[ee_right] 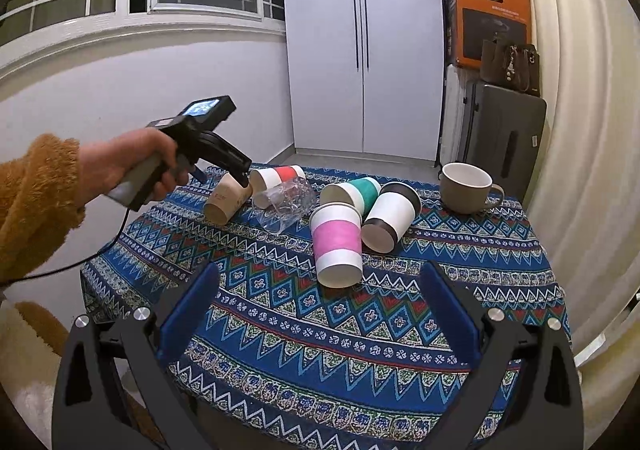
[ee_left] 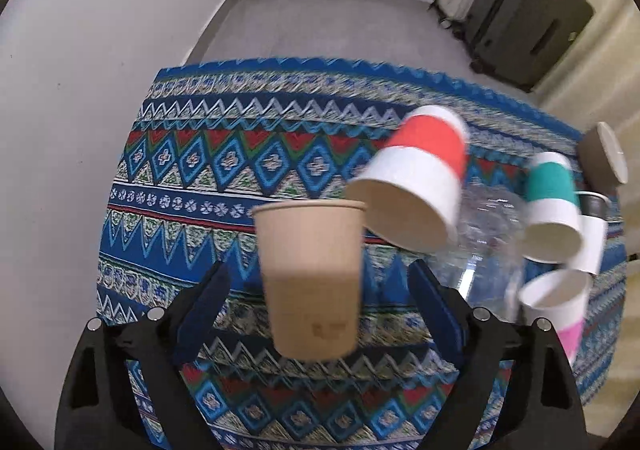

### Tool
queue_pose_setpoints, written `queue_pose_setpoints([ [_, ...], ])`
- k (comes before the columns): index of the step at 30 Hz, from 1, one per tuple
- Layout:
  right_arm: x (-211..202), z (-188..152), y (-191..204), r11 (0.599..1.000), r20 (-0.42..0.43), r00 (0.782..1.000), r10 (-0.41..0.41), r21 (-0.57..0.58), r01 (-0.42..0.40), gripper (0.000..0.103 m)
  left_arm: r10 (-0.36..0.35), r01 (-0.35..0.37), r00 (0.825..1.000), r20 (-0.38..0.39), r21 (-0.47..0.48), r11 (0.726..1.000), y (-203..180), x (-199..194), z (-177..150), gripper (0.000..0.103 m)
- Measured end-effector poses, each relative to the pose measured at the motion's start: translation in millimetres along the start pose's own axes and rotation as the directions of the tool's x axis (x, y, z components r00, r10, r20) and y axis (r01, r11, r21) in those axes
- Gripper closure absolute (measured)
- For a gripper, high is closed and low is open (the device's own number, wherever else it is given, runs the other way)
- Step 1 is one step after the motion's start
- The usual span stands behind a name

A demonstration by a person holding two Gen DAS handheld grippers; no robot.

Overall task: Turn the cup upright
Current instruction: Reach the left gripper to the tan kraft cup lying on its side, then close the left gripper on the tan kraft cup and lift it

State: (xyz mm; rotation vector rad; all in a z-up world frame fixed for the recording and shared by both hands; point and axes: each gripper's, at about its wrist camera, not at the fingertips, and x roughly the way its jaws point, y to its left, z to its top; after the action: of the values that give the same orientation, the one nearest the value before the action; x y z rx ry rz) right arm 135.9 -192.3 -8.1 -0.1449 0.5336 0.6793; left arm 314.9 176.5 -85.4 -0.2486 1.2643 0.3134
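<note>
A plain tan paper cup (ee_left: 310, 278) sits between the blue fingers of my left gripper (ee_left: 316, 286), rim toward the far side, with a gap on each side; the jaws stand open around it. In the right wrist view the same tan cup (ee_right: 226, 198) is tilted, base toward the camera, at the left gripper's tip (ee_right: 242, 174). My right gripper (ee_right: 320, 298) is open and empty above the near part of the table, short of a pink-banded cup (ee_right: 336, 246).
On the patterned cloth (ee_right: 360, 330): a red-banded cup (ee_right: 276, 178) on its side, a clear plastic cup (ee_right: 286, 206), a teal-banded cup (ee_right: 352, 192), a black-banded cup (ee_right: 394, 216), and a grey mug (ee_right: 468, 186) at the back right. A suitcase (ee_right: 504, 142) stands behind.
</note>
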Motion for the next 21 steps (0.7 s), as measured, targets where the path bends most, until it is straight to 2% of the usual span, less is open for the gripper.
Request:
queue_pose_setpoints([
  [2,0.0,0.2,1.3,1.000,0.001,1.000,0.006,-0.009,-0.006,0.004,-0.022,0.022,1.000,-0.021,-0.001,1.000,1.2,8.1,2.0,0.021],
  [4,0.6,0.9,2.4,1.000,0.002,1.000,0.010,-0.016,-0.010,0.004,-0.015,0.016,0.999,-0.035,0.019,1.000,-1.9,15.4,3.8,0.031],
  [5,1.1,1.0,2.9,1.000,0.003,1.000,0.012,-0.020,-0.012,0.004,0.001,0.000,0.999,-0.039,0.026,1.000,-3.2,19.0,3.8,0.040],
  [6,1.9,1.0,3.0,1.000,0.003,1.000,0.014,-0.025,-0.014,0.004,0.005,-0.003,0.999,-0.042,0.027,1.000,-3.1,22.1,4.1,0.043],
  [15,5.4,-0.6,5.9,0.999,-0.005,1.000,0.010,-0.052,-0.010,0.004,0.017,-0.015,0.998,-0.063,0.027,1.000,-4.5,33.5,8.8,0.043],
  [21,6.8,-1.5,3.4,0.999,-0.012,1.000,0.003,-0.052,-0.004,0.004,-0.015,0.015,0.999,-0.048,0.012,1.000,-3.5,24.4,-1.7,0.045],
])
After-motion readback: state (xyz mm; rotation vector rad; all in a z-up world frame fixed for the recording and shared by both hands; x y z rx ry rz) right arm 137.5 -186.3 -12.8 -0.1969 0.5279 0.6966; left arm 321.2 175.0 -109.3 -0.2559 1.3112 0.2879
